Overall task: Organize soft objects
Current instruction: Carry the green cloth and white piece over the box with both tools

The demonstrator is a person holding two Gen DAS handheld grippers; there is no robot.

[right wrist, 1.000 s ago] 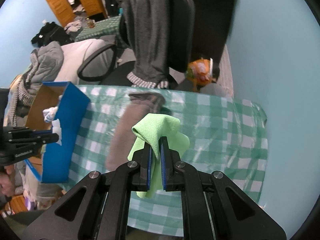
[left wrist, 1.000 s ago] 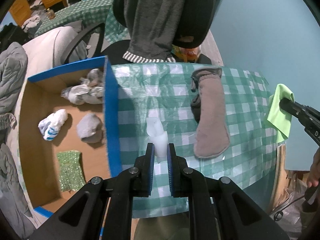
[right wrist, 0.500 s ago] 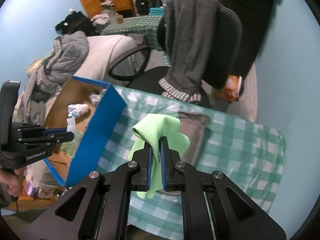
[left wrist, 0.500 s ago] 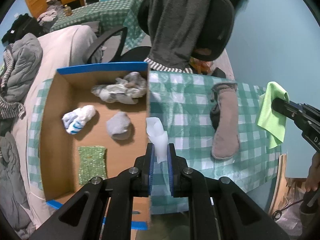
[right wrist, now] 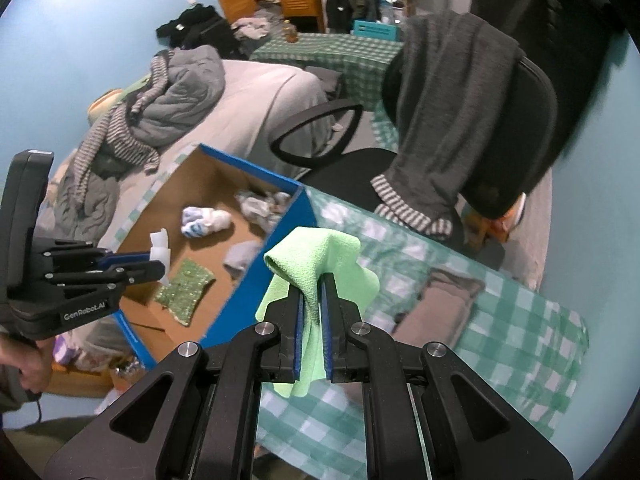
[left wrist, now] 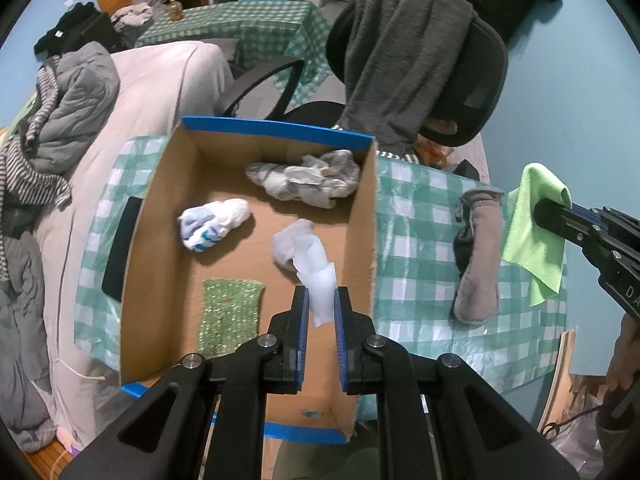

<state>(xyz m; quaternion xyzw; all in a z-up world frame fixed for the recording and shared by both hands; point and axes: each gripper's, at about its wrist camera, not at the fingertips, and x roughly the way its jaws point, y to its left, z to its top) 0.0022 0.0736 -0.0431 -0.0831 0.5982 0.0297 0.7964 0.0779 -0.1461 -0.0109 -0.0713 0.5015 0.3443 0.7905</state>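
- White soft piece: pinched between the pads of the left gripper; its upper end curls ahead of the fingertips; hangs over the inside of the cardboard box, near its right wall.
- Green cloth: clamped in the right gripper; draped over and below the fingertips; held above the checked tablecloth, just right of the box's blue wall.
- Box contents, ahead of the left gripper: grey wad directly beyond the white piece; white-and-blue bundle to the left; green glittery pad lower left; crumpled grey-white heap at the far wall.
- Grey mitten: flat on the tablecloth, between box and green cloth.
- Office chair beyond the table, a grey garment draped over its back.
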